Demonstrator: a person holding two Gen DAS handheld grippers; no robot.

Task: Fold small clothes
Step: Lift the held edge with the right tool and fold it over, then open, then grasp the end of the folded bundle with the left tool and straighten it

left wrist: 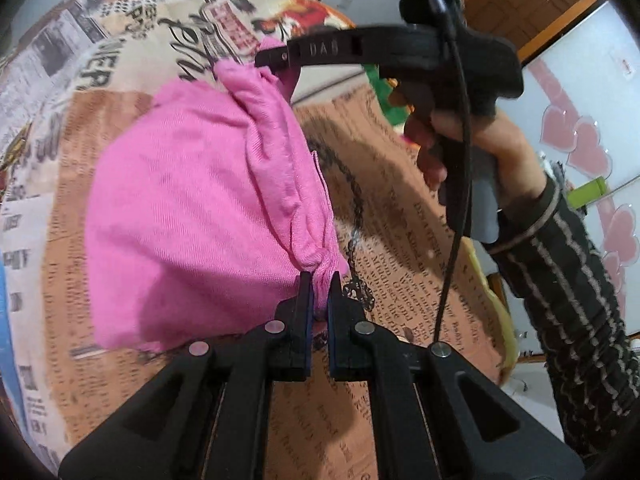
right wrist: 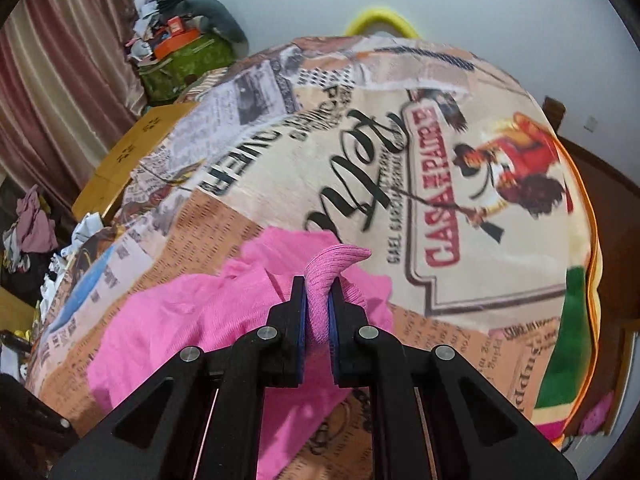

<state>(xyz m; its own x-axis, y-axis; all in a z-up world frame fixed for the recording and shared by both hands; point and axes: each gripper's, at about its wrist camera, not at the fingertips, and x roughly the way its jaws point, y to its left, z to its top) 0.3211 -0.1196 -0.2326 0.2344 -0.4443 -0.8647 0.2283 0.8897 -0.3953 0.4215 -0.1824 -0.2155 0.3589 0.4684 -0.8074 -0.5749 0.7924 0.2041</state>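
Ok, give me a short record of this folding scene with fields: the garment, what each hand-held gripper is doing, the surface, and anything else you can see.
garment: pink garment, bunched and pinched at two spots
left hand-held gripper: shut on the pink garment
right hand-held gripper: shut on a pinched fold of the pink garment
surface: newspaper-print cloth under the garment
person: hand in a striped sleeve holds the right gripper
background: clutter pile by a curtain

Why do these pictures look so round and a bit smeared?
Both views use fisheye lenses: dark corners, bulging printed cover. Left wrist view: the pink cloth stays fairly sharp, while the sleeve and cover print smear. Right wrist view: the cover's edges and background clutter blur.
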